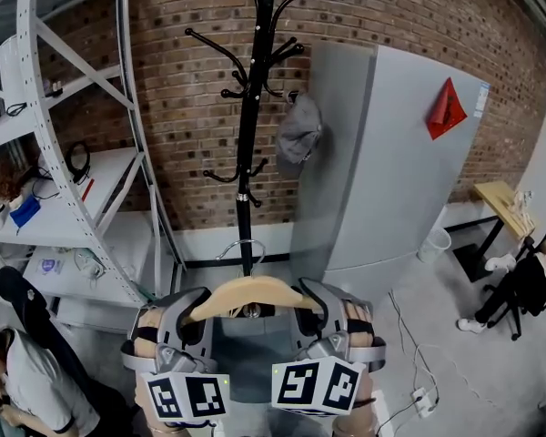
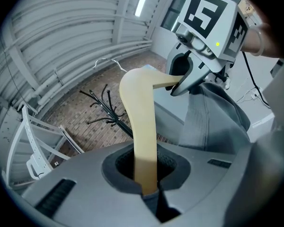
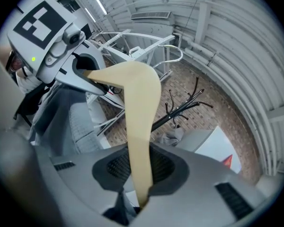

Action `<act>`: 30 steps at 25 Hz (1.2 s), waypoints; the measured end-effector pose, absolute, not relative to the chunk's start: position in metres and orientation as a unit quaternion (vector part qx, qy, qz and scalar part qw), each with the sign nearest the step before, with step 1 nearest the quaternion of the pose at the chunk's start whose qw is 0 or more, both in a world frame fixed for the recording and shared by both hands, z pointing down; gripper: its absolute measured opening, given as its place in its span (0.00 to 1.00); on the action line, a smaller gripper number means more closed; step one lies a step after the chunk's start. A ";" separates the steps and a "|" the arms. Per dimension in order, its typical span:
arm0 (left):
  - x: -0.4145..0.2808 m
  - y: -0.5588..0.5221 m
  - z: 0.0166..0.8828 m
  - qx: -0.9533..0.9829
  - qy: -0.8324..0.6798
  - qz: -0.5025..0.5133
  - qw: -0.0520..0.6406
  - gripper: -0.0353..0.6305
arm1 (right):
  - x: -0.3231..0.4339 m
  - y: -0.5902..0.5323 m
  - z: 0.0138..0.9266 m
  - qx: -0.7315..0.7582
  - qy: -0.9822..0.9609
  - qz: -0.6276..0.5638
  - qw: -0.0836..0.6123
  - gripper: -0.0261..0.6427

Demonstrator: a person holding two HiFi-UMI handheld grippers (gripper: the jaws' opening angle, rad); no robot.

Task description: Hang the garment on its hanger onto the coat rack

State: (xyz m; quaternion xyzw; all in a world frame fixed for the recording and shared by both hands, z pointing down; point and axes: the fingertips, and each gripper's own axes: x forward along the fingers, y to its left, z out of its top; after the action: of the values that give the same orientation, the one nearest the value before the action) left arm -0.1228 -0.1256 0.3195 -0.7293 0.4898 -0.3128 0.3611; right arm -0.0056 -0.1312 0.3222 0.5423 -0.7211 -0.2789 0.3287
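A pale wooden hanger [image 1: 247, 293] with a wire hook [image 1: 241, 247] is held level between my two grippers, low in the head view. My left gripper [image 1: 194, 309] is shut on its left arm and my right gripper [image 1: 302, 304] is shut on its right arm. A grey garment [image 1: 246, 358] hangs from the hanger below the jaws. In the left gripper view the hanger [image 2: 141, 126] rises from between the jaws [image 2: 146, 183]; in the right gripper view the hanger [image 3: 138, 126] does the same [image 3: 141, 193]. The black coat rack [image 1: 251, 116] stands straight ahead against the brick wall.
A grey cap [image 1: 298, 133] hangs on one rack hook. A white metal shelf unit [image 1: 64, 153] stands at the left, a tall grey cabinet [image 1: 391, 171] at the right. A person [image 1: 23, 381] sits low left; another person [image 1: 519, 289] sits at the right.
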 end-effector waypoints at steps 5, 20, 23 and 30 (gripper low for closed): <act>-0.114 -0.173 0.315 -0.730 0.491 -0.314 0.357 0.08 | 0.003 -0.179 0.318 0.538 -0.724 -0.279 0.329 0.15; -0.101 -0.292 0.304 -0.696 0.539 -0.310 0.360 0.08 | 0.015 -0.310 0.304 0.510 -0.740 -0.314 0.306 0.15; -0.103 -0.311 0.305 -0.691 0.545 -0.310 0.359 0.08 | 0.013 -0.330 0.306 0.507 -0.743 -0.313 0.304 0.15; -0.113 -0.363 0.303 -0.690 0.542 -0.311 0.365 0.08 | 0.004 -0.381 0.306 0.511 -0.743 -0.310 0.302 0.15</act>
State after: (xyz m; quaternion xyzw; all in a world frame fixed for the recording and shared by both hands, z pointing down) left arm -0.1127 -0.3630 0.3031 -0.6902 0.5417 -0.3110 0.3653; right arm 0.0036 -0.3812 0.3055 0.5107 -0.7428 -0.3097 0.3025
